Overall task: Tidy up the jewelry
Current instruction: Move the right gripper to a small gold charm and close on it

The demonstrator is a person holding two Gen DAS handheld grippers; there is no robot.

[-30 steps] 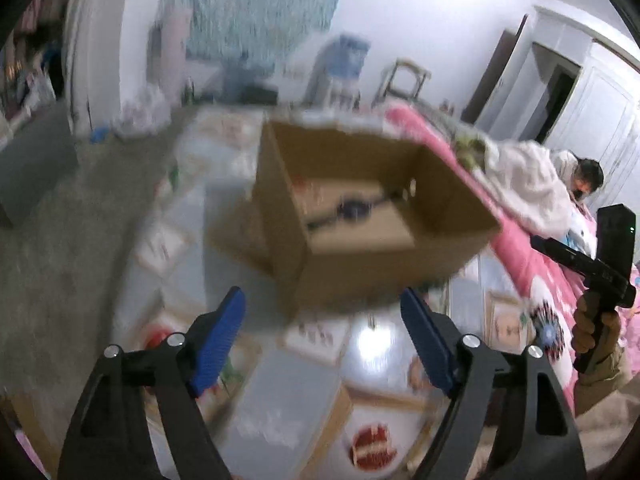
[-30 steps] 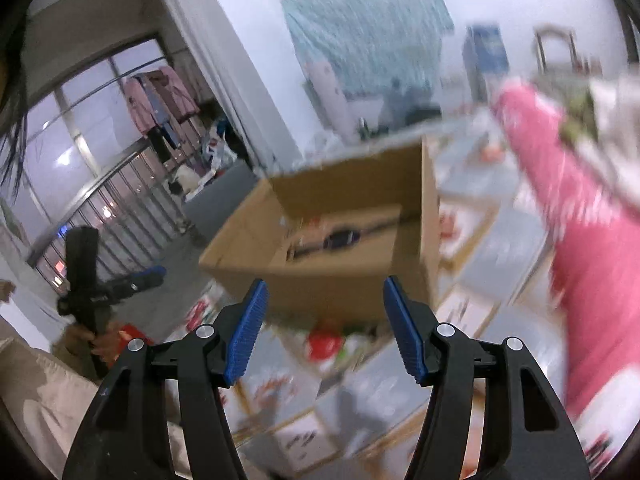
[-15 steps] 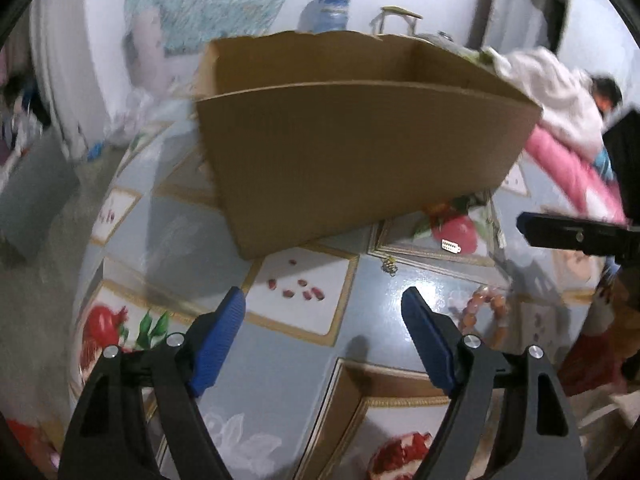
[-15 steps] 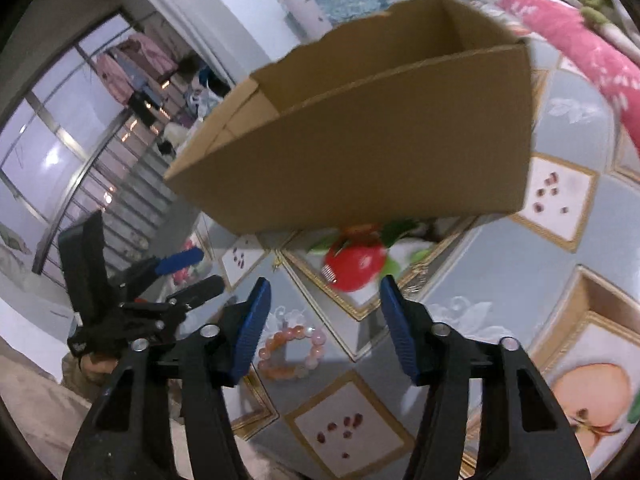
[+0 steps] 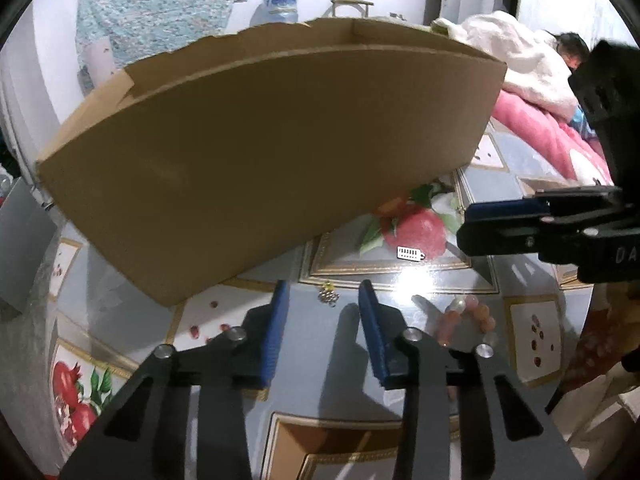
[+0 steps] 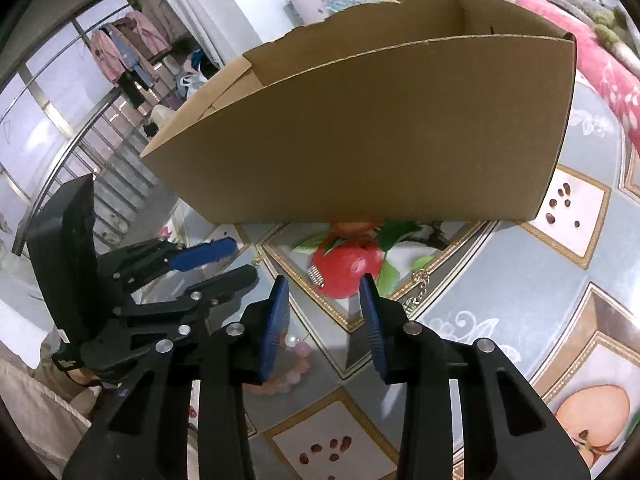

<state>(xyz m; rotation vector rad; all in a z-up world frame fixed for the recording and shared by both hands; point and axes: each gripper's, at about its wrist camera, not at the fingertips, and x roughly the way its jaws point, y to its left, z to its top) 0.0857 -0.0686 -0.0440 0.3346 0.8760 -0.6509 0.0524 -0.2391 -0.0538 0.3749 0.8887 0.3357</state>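
A big open cardboard box (image 5: pixel 260 152) (image 6: pixel 372 136) stands on the patterned table cover. In front of it lie a small gold charm (image 5: pixel 329 297), a small silver comb clip (image 5: pixel 410 253) (image 6: pixel 316 276), a gold chain (image 6: pixel 418 288) and a pink bead bracelet (image 5: pixel 468 316) (image 6: pixel 296 360). My left gripper (image 5: pixel 322 292) (image 6: pixel 236 260) hangs low over the table, its jaws closing, with the charm between the fingertips and untouched. My right gripper (image 6: pixel 324 284) (image 5: pixel 466 226) is closing too. The clip lies just inside its left fingertip and is not pinched.
A person (image 5: pixel 568 52) lies under a white cover on a bed with a pink blanket (image 5: pixel 540 128) at the right. A water jug (image 5: pixel 280 6) and a chair stand beyond the box. Clothes hang by a window (image 6: pixel 120 52) at the left.
Both grippers have dropped toward the table in front of the box and their jaws have narrowed. The box inside is hidden now; the jewelry on the cloth has come into view.
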